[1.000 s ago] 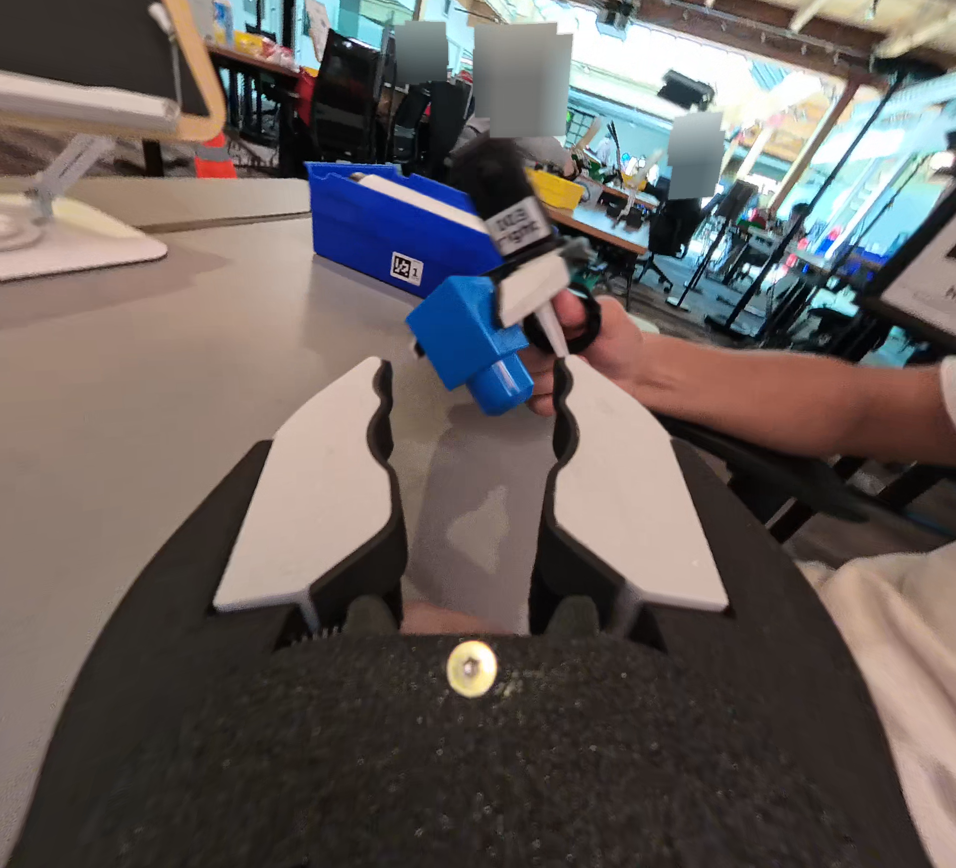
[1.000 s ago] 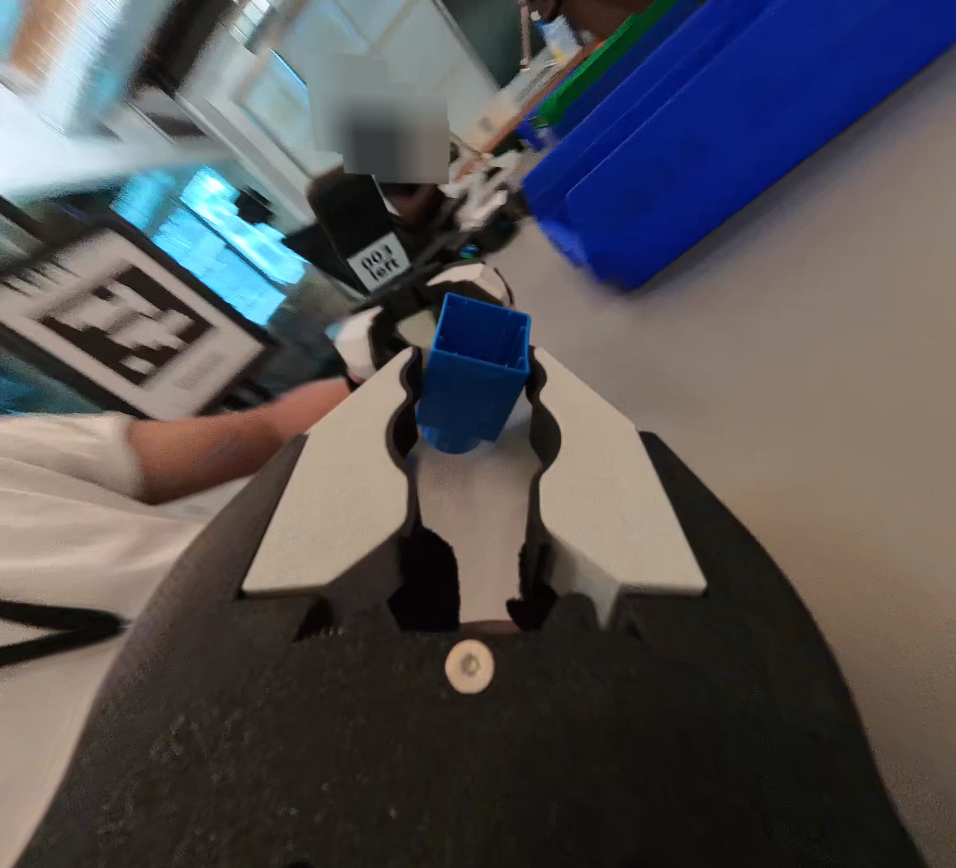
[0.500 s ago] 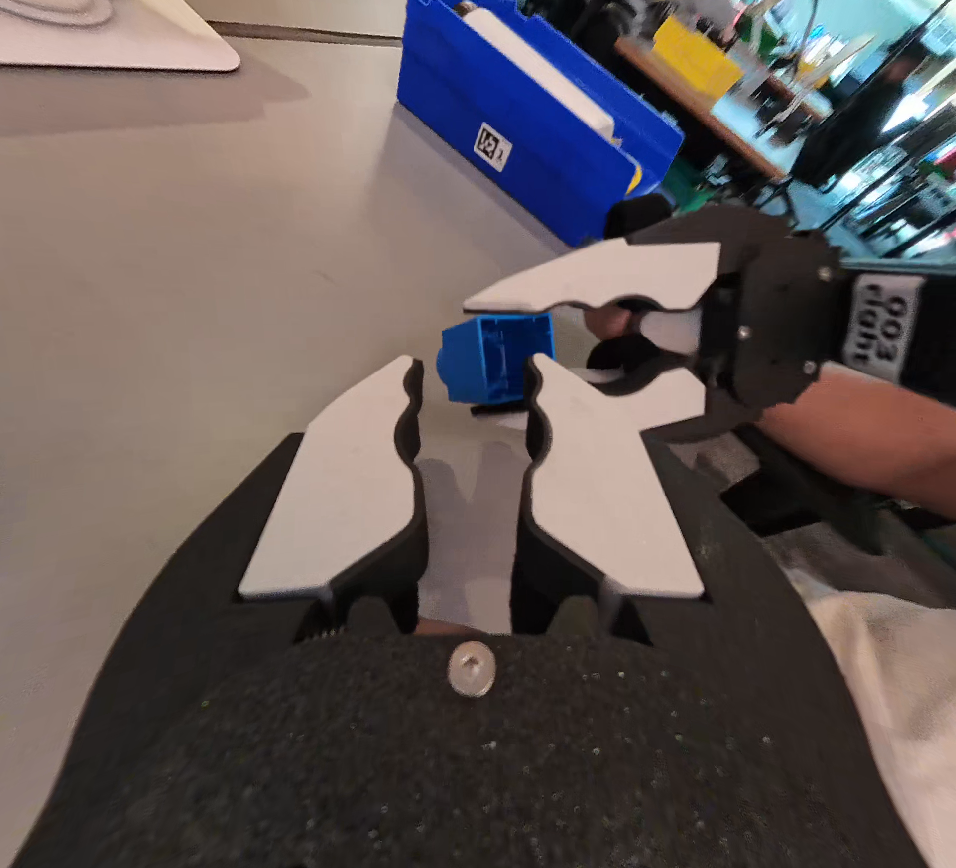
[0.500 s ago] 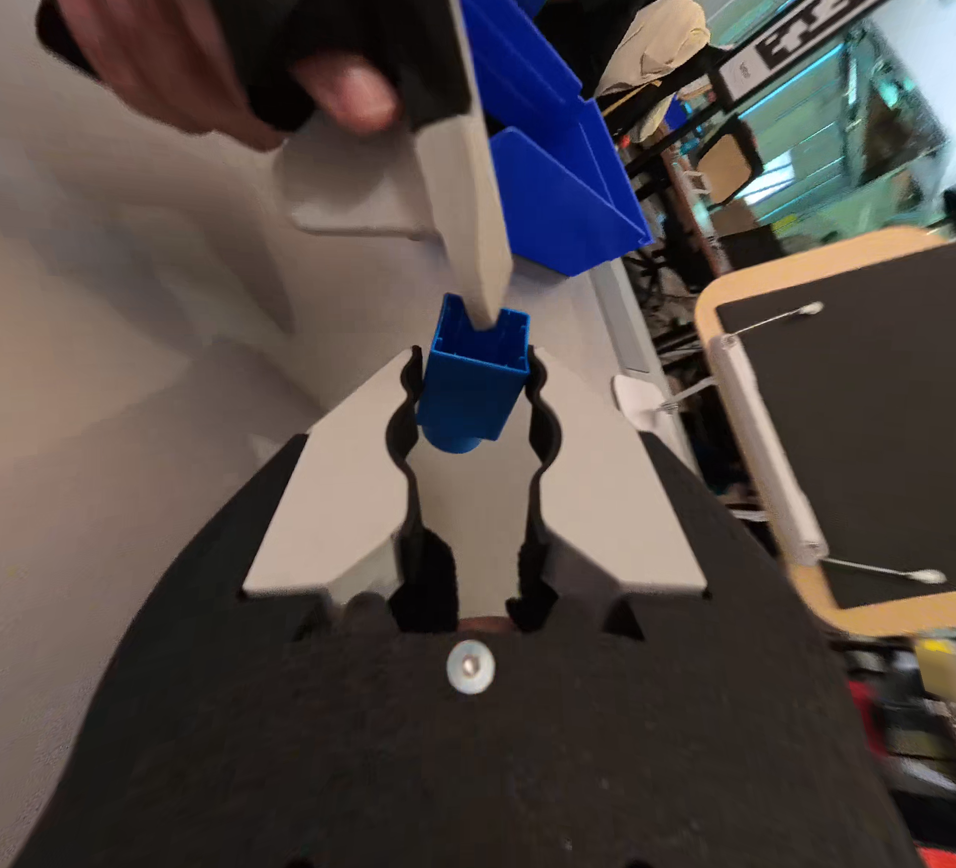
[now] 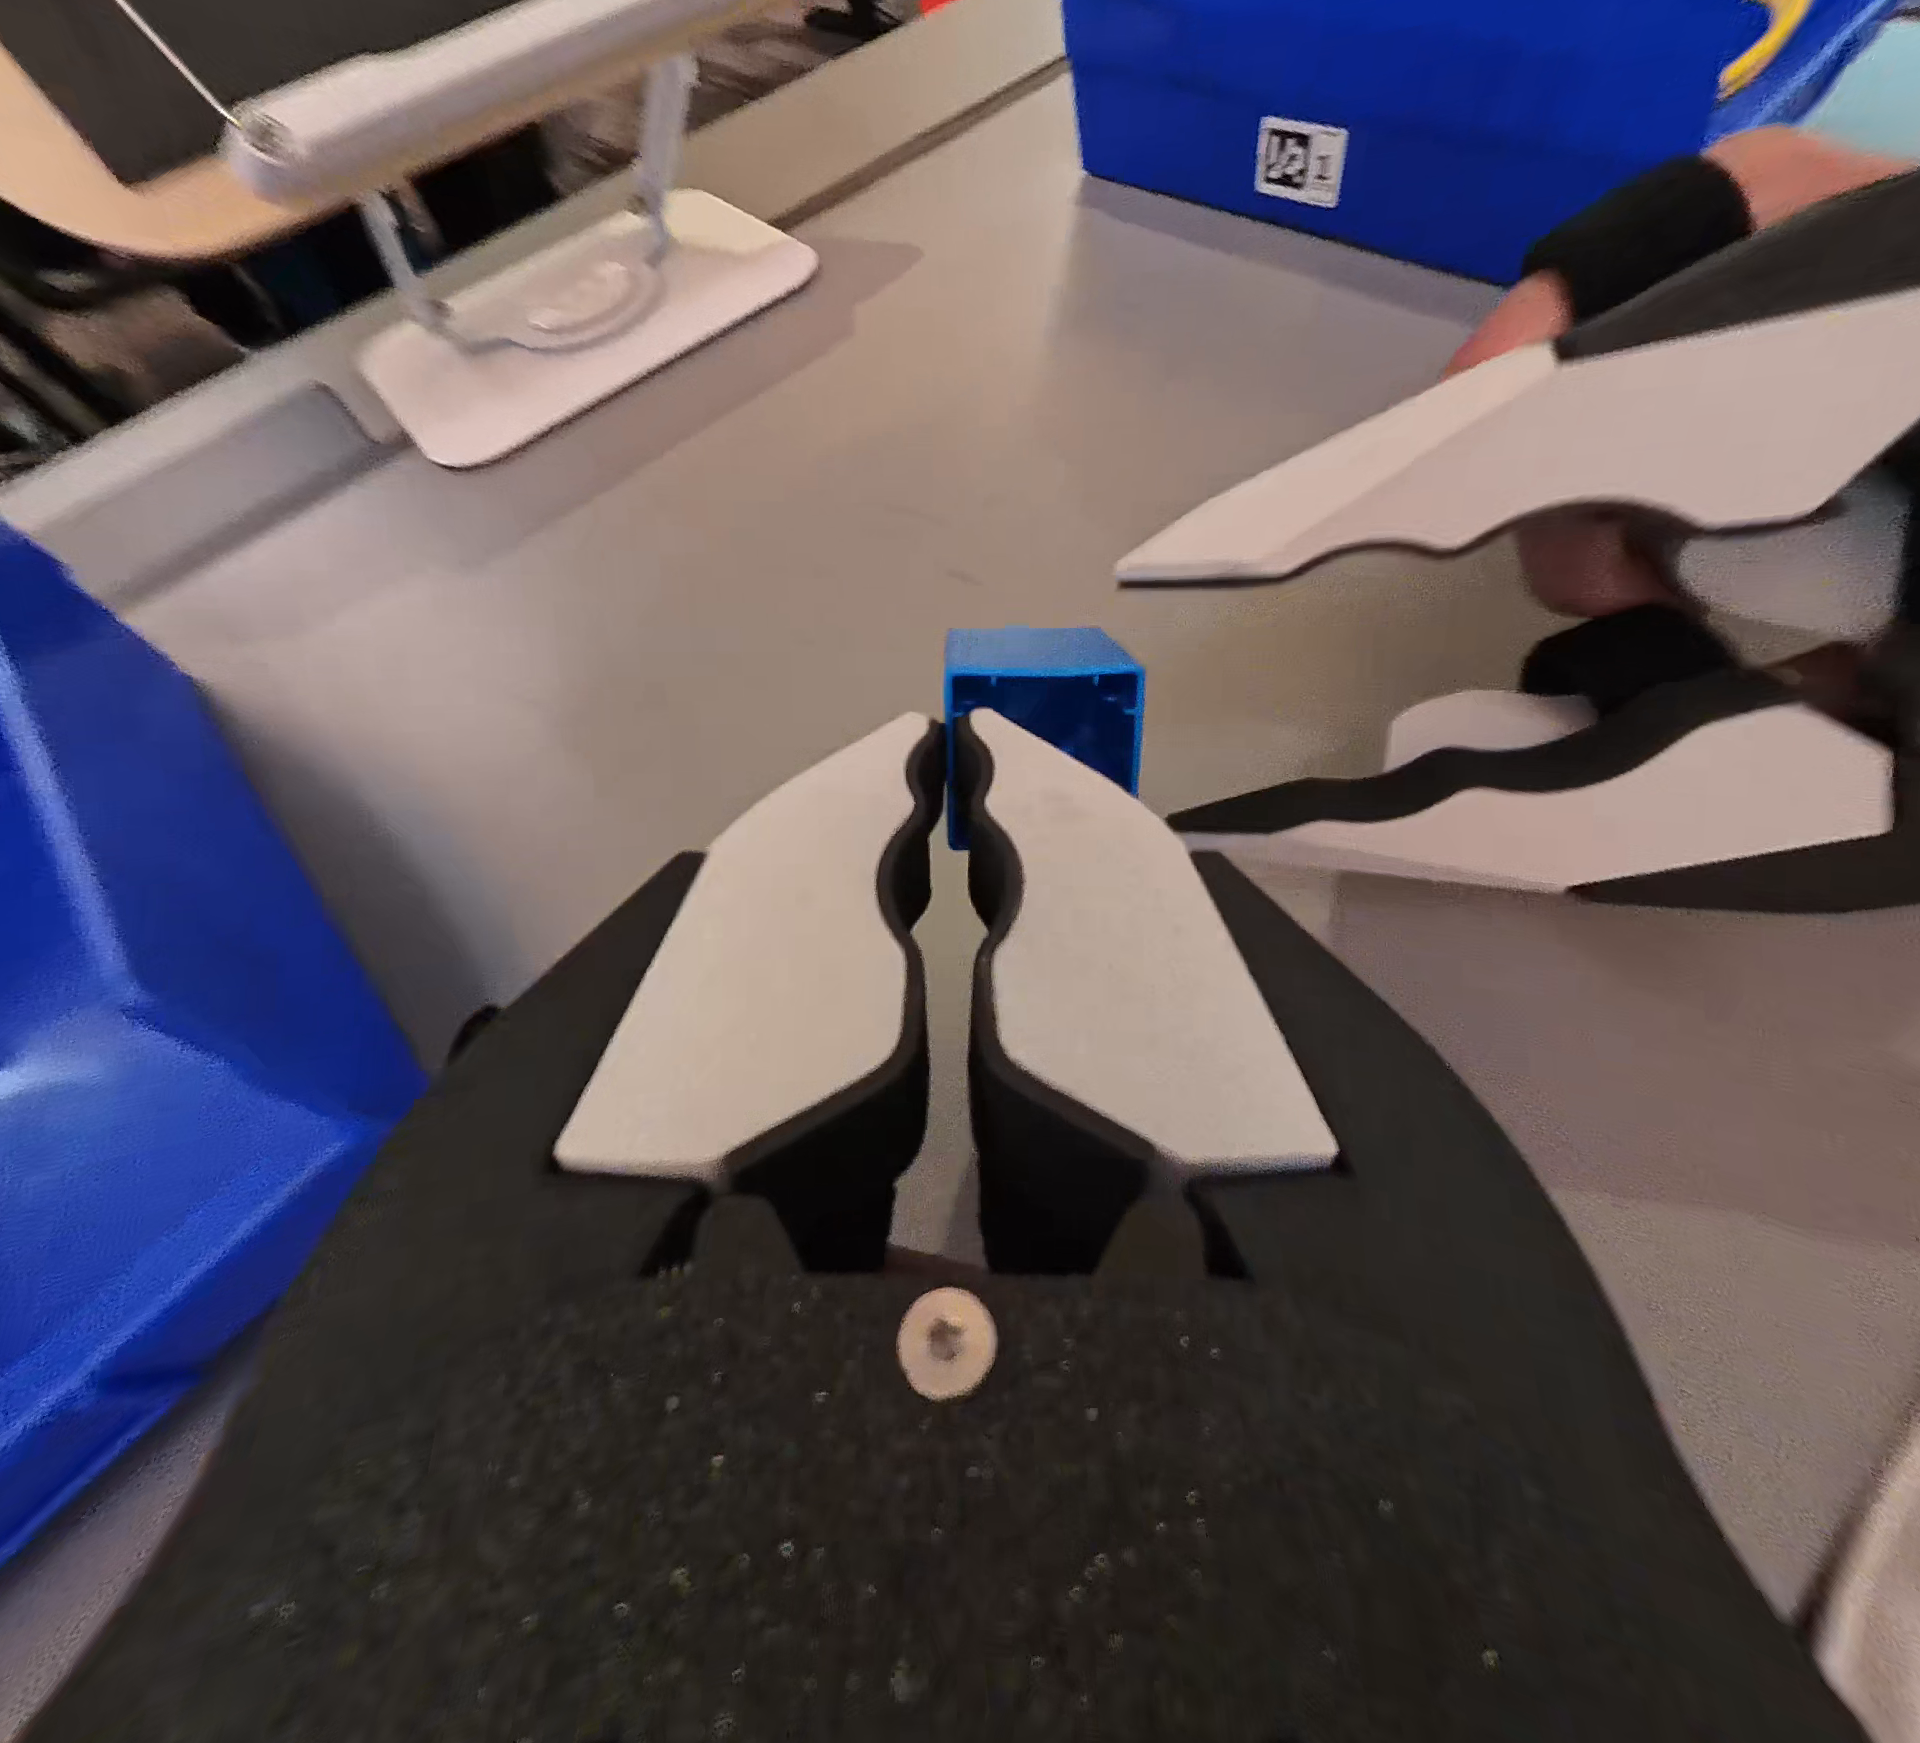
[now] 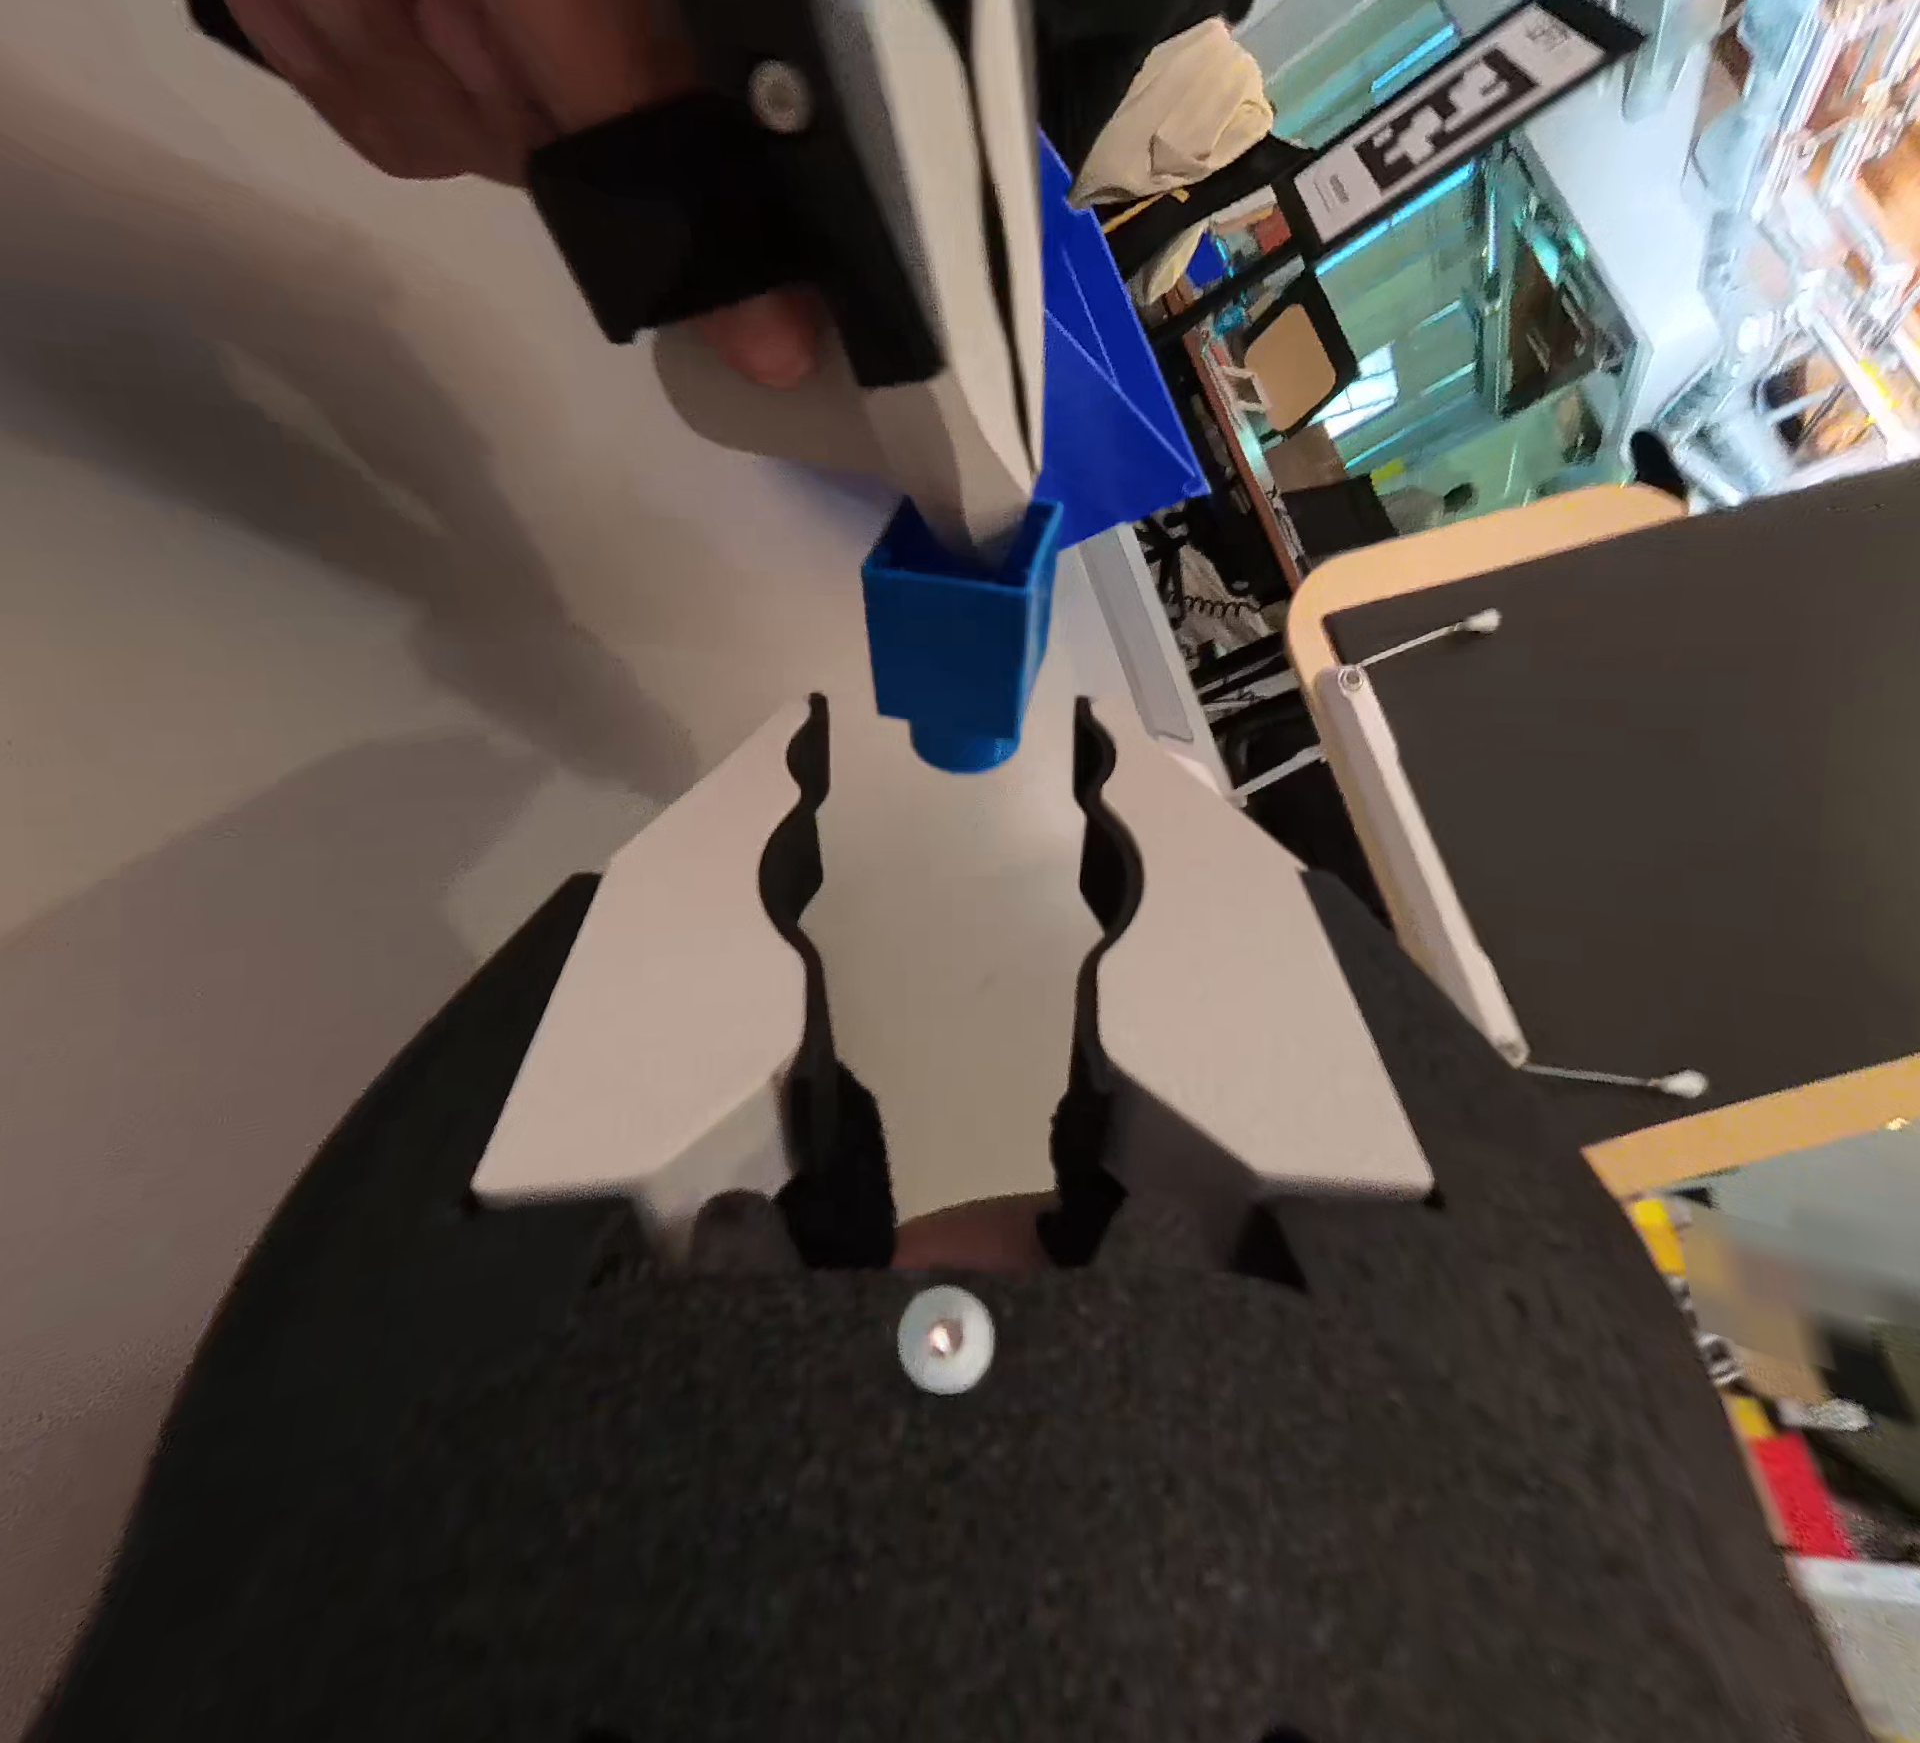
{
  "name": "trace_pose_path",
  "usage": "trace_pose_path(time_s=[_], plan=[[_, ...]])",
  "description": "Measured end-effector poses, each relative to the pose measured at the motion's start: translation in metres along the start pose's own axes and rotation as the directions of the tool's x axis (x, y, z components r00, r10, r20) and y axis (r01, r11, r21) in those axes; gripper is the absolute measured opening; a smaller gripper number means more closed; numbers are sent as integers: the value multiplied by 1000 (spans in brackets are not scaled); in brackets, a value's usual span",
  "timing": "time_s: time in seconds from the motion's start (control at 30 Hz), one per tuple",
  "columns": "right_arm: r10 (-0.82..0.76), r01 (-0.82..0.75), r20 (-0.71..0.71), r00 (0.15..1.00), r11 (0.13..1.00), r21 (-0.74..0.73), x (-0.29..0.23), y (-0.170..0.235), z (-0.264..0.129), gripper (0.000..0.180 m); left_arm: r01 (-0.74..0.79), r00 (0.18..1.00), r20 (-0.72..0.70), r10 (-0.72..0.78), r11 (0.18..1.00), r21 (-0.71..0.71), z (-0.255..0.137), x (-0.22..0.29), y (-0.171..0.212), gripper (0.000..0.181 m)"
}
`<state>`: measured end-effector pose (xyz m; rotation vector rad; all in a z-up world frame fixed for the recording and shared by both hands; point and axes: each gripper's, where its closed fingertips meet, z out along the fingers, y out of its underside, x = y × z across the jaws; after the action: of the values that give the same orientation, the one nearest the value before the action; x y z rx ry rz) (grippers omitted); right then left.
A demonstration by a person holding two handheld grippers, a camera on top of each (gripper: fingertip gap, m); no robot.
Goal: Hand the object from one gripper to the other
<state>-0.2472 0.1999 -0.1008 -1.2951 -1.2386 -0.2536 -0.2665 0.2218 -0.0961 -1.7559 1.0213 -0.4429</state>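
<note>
Blue plastic, a small hollow square piece (image 5: 1044, 725), is being gripped by one of its walls between the nearly closed jaws of the left gripper (image 5: 951, 737), above the grey table (image 5: 727, 571). The piece's round stub is seen in the right wrist view pointing toward the right gripper (image 6: 945, 717), whose jaws are being held spread wide and are grasping nothing; the piece (image 6: 956, 644) is hanging just beyond their tips, apart from them. A blue bin (image 5: 1382, 72) is seen standing farther back on the table, and a white stand (image 5: 582, 322) is resting to the left.
</note>
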Motion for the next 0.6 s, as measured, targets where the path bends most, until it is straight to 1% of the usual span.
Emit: trace_pose_path(time_s=[0.03, 0.1, 0.13, 0.17, 0.23, 0.3, 0.33, 0.4, 0.5, 0.6], plan=[[46, -46, 8, 999, 999, -4, 2, 2, 1, 47, -26, 999, 24, 26, 1000, 2, 0, -3, 0, 0], [141, -142, 64, 988, 990, 19, 0, 0, 1, 45, -90, 994, 69, 90, 996, -2, 1, -8, 1, 0], [209, -214, 98, 973, 976, 46, 0, -4, -1, 39, -135, 987, 92, 135, 991, -11, 2, -10, 2, 0], [288, -299, 136, 948, 952, 63, 1, -8, -3, 34, -186, 975, 117, 187, 982, -19, 2, -11, 3, 0], [447, -460, 155, 881, 886, 58, 13, -10, -3, 31, -273, 949, 151, 275, 961, -36, 2, -10, 3, 0], [548, -566, 185, 815, 822, 56, 21, -14, -3, 28, -316, 934, 164, 319, 948, -46, 2, -6, 2, 1], [566, -588, 215, 796, 807, 53, 19, -18, -4, 28, -327, 929, 165, 331, 944, -51, 3, -3, 2, 1], [577, -589, 185, 795, 808, 14, 17, -18, 0, 25, -343, 921, 173, 349, 937, -64, 4, 0, 0, 1], [519, -515, 93, 850, 855, -63, 12, -7, 7, 15, -352, 914, 187, 361, 933, -79, 6, 2, 0, 0], [466, -460, 40, 884, 882, -98, 8, -5, 10, 9, -343, 915, 192, 354, 935, -91, 6, 4, 1, 1]])
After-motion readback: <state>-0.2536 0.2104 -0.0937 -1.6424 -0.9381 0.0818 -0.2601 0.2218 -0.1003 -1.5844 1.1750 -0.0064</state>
